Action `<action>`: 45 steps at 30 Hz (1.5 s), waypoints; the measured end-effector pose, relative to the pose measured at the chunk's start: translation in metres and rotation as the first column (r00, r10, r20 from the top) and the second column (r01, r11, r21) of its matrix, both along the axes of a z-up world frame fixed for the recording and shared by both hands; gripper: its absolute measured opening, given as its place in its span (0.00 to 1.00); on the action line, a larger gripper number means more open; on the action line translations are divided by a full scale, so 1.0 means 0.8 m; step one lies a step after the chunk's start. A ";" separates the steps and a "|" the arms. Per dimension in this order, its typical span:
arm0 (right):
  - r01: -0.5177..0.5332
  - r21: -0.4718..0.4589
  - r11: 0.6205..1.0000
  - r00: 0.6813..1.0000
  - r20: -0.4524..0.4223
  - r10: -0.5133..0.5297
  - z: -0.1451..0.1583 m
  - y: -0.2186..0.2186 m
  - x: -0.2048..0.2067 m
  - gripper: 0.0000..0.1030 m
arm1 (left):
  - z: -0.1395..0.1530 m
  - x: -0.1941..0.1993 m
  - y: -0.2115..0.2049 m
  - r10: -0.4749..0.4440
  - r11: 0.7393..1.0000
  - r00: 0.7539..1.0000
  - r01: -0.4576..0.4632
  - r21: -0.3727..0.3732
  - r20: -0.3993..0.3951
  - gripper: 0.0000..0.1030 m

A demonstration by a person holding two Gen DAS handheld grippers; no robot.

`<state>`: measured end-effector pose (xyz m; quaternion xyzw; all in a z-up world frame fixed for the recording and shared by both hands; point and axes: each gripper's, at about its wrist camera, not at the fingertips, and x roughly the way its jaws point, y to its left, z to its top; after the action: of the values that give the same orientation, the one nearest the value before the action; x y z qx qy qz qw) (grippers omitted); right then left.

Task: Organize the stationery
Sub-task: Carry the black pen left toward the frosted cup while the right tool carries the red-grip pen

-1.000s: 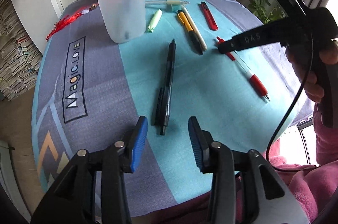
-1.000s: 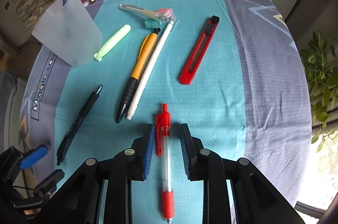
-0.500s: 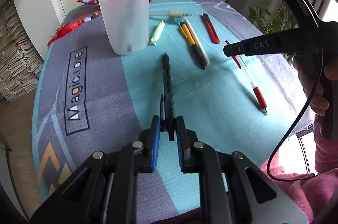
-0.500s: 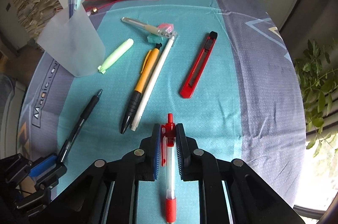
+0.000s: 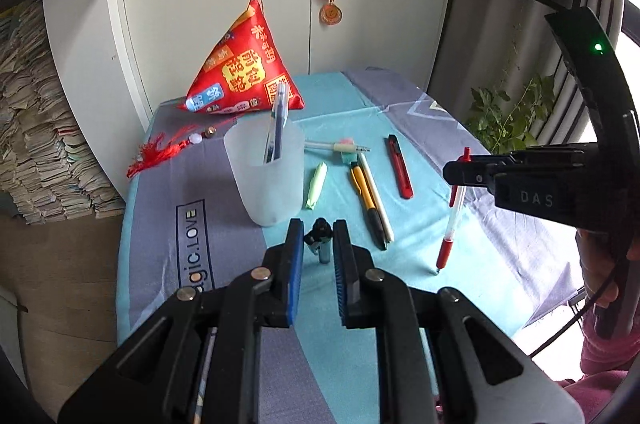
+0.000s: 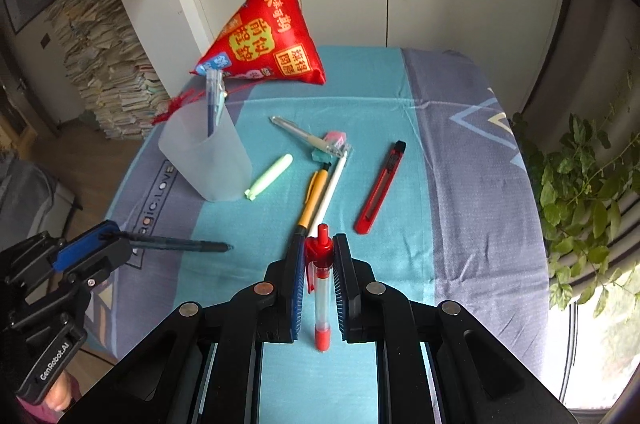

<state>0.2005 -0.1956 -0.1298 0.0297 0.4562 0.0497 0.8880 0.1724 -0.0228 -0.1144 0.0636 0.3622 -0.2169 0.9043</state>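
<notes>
My left gripper is shut on a black pen, seen end-on between the blue pads and lifted off the table. In the right wrist view that black pen sticks out level from the left gripper. My right gripper is shut on a red and clear pen, gripped near its clip. From the left wrist view the red pen hangs tip down from the right gripper. A frosted cup holding blue pens stands beyond the left gripper.
On the teal cloth lie a green highlighter, an orange pen, a white pen, a red utility knife and a clear pen with erasers. A red pouch sits at the back. A plant stands right.
Both grippers closed on their pens, the left on the black one and the right on the red one, then rose and tilted up, lifting both pens off the cloth.
</notes>
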 end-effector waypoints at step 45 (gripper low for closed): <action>-0.072 0.028 0.997 0.996 0.053 0.071 0.024 0.038 0.029 0.14 | -0.089 0.112 0.125 0.485 0.801 0.685 -0.597 -0.037 -0.544 0.49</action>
<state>0.2238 -0.1649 -0.1103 0.0252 0.4329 0.0890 0.8967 0.2620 0.0775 -0.1855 -0.2026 0.5646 0.0154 0.8000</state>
